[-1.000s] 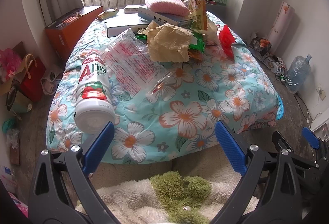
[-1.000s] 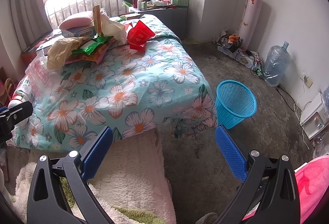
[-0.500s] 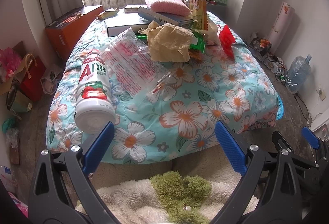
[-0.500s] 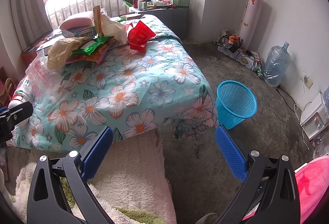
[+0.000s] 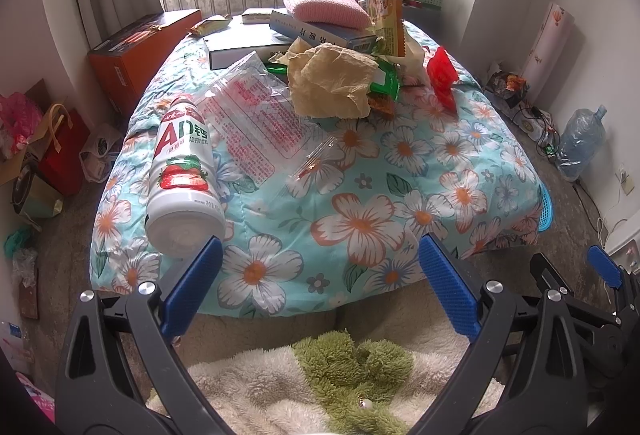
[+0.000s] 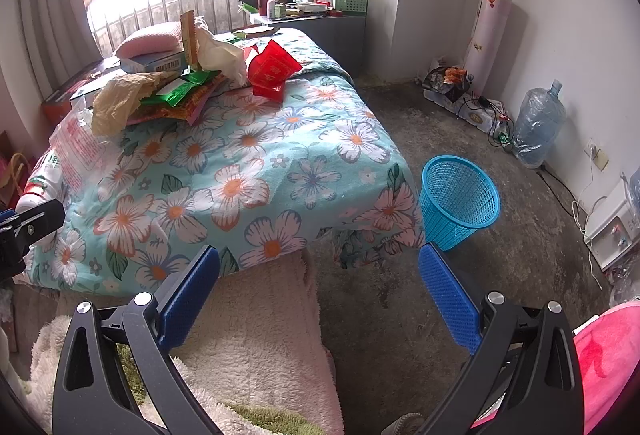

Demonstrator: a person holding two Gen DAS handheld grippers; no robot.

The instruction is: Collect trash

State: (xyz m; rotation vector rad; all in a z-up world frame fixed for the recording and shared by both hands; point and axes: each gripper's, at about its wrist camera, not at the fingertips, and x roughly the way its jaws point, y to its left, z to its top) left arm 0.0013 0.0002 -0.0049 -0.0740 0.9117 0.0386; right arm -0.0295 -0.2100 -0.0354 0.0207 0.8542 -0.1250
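Observation:
A white AD drink bottle (image 5: 182,171) lies on the floral bedspread (image 5: 360,223) near its front left edge. Behind it lie clear plastic bags (image 5: 256,119), crumpled beige paper (image 5: 332,83), green wrappers (image 5: 384,83) and a red packet (image 5: 440,75); the red packet also shows in the right wrist view (image 6: 274,69). My left gripper (image 5: 320,279) is open and empty just in front of the bed, its left pad close to the bottle's base. My right gripper (image 6: 320,283) is open and empty, lower right of the bed. A blue mesh bin (image 6: 460,199) stands on the floor by the bed's corner.
Books (image 5: 248,43) and a pink cushion (image 5: 328,9) lie at the back of the bed. An orange box (image 5: 140,51) and bags (image 5: 60,147) are on the left. A water jug (image 6: 536,123) and cables are by the right wall. A fluffy blanket (image 5: 280,387) is below the grippers.

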